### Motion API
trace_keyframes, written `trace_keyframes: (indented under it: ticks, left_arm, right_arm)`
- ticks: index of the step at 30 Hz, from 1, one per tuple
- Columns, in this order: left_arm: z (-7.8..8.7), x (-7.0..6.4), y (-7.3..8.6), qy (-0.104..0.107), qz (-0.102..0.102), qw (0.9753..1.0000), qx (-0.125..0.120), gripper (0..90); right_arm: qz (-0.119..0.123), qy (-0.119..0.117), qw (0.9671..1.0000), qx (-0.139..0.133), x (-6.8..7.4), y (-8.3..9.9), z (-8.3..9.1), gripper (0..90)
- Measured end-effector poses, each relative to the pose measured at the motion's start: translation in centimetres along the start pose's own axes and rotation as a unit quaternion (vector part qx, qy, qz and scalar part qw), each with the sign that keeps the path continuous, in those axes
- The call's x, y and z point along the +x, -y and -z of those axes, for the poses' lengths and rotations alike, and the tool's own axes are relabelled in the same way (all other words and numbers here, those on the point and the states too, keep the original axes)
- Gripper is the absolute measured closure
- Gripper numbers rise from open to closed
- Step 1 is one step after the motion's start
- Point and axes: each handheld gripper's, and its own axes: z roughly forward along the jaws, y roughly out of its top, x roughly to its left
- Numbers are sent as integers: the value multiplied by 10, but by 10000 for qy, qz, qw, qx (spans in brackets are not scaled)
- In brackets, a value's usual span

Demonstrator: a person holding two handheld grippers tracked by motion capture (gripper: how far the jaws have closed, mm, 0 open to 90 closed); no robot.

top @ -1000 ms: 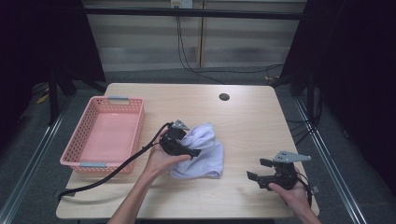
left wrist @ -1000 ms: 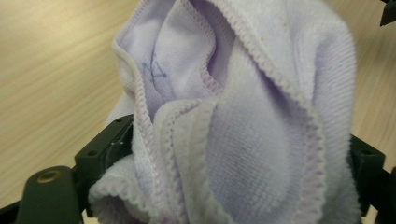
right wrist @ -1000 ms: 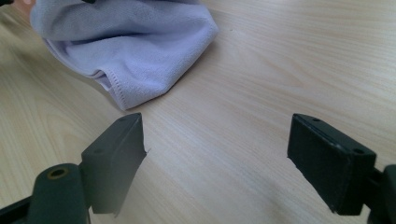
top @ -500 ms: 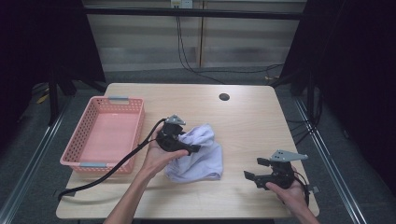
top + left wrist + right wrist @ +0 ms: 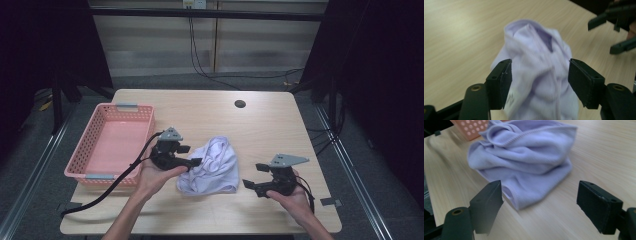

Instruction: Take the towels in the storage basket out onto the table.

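Note:
A crumpled lavender cloth (image 5: 212, 167) lies on the wooden table (image 5: 260, 130), a little in front of its middle. My left gripper (image 5: 191, 155) is at the cloth's left edge. In the left gripper view its jaws stand open with a raised fold of the cloth (image 5: 536, 50) between them, the left pad against the fabric. My right gripper (image 5: 253, 176) is open just right of the cloth, apart from it. In the right gripper view the cloth (image 5: 524, 152) lies ahead of the wide-open jaws, with bare table between them.
A pink plastic basket (image 5: 92, 150) stands at the table's left side, its corner (image 5: 471, 127) showing past the cloth. A small round hole (image 5: 240, 104) sits in the table near the far edge. The right gripper (image 5: 616, 27) shows beyond the cloth in the left gripper view.
My left gripper has drawn a little to the left, to the cloth's left edge. My right gripper has moved left, closer to the cloth. The cloth looks more bunched.

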Motion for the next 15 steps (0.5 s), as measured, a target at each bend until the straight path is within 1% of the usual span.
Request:
trace_keyframes:
  ticks: [2, 4, 5, 6, 7, 8, 9, 10, 11, 12, 13, 14, 15]
  left_arm:
    - [7, 2, 14, -31, 89, 10000, 5, 393]
    - [11, 2, 29, -30, 225, 9997, -41, 444]
    - [12, 1, 36, -74, 232, 9997, 13, 476]
    - [10, 0, 43, -101, 231, 9997, 59, 489]
    - [7, 0, 49, -91, 239, 9996, 88, 519]
    - [3, 2, 53, -124, 232, 9995, 164, 531]
    - [-2, 6, 56, -146, 345, 9992, 161, 523]
    - [-7, 10, 57, -208, 394, 9988, 185, 505]
    - [-11, 16, 57, -187, 497, 9985, 127, 470]
    - [-15, 22, 56, -180, 632, 9978, 80, 450]
    - [-19, 27, 56, -239, 709, 9972, 73, 425]
    - [-23, 32, 55, -237, 743, 9969, 136, 403]
    - [-28, 33, 55, -222, 742, 9968, 195, 399]
  right_arm:
    - [112, -81, 9999, -17, 5, -10, -10, 251]
    - [161, -229, 9996, -65, 10, -20, -19, 279]
    - [196, -269, 9994, -93, 13, -25, -23, 334]
    - [215, -346, 9991, -128, 15, -30, -28, 365]
    - [249, -426, 9987, -113, 18, -34, -34, 367]
    - [295, -438, 9985, -115, 21, -38, -39, 384]
    - [330, -490, 9982, -101, 23, -43, -45, 396]
    - [374, -528, 9979, -84, 26, -46, -51, 398]
    - [424, -531, 9977, -46, 29, -49, -58, 385]
    - [497, -491, 9976, 24, 31, -52, -65, 360]
    - [585, -428, 9973, 70, 33, -54, -71, 350]
    - [582, -418, 9974, 78, 33, -55, -77, 347]
    - [538, -428, 9976, 80, 33, -56, -82, 341]
